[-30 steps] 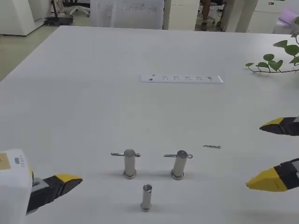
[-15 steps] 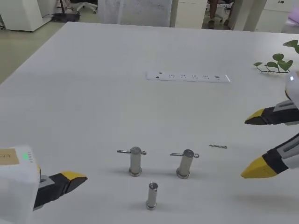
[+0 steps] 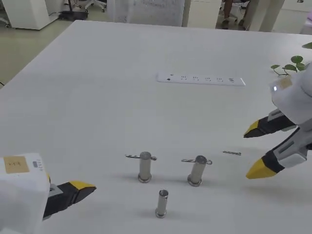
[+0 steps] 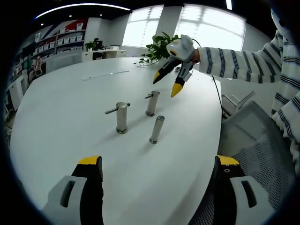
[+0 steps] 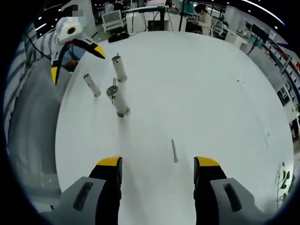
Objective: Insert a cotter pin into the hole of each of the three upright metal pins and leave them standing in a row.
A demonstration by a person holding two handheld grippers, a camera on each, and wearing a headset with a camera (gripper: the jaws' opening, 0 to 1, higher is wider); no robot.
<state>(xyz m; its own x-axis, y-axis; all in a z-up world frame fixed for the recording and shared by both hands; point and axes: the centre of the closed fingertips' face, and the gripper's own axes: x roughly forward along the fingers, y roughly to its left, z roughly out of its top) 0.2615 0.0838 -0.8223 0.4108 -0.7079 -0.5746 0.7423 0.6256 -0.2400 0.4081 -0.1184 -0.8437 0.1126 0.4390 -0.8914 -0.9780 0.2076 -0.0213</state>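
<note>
My left gripper (image 3: 73, 191) hovers low over the white tabletop (image 3: 97, 97), nearest to me. In the left gripper view its jaws stand wide apart with nothing between them. Ahead of it and off to its right stands the left metal pin (image 3: 144, 168), upright, with the left cotter pin (image 3: 132, 157) lying crosswise through the hole near its top. Next to the right, and closer to me than the other two, is the bare metal pin (image 3: 162, 203). It is upright too, has nothing through it, and sits out of line, in front of the gap between its neighbours. Further right is the right metal pin (image 3: 197, 171), upright and level with the left one, with the right cotter pin (image 3: 189, 161) through its top and the pin's loop end poking out on the side toward my right gripper (image 3: 249, 152). The loose cotter pin (image 3: 232, 153) lies flat on the tabletop between that pin and the right gripper, just ahead of the gripper's mouth and touching neither jaw. The right gripper's jaws are spread apart and hold nothing, with the yellow tips pointing toward the three pins. Well beyond both grippers, a white power strip (image 3: 201, 79) lies across the tabletop.
</note>
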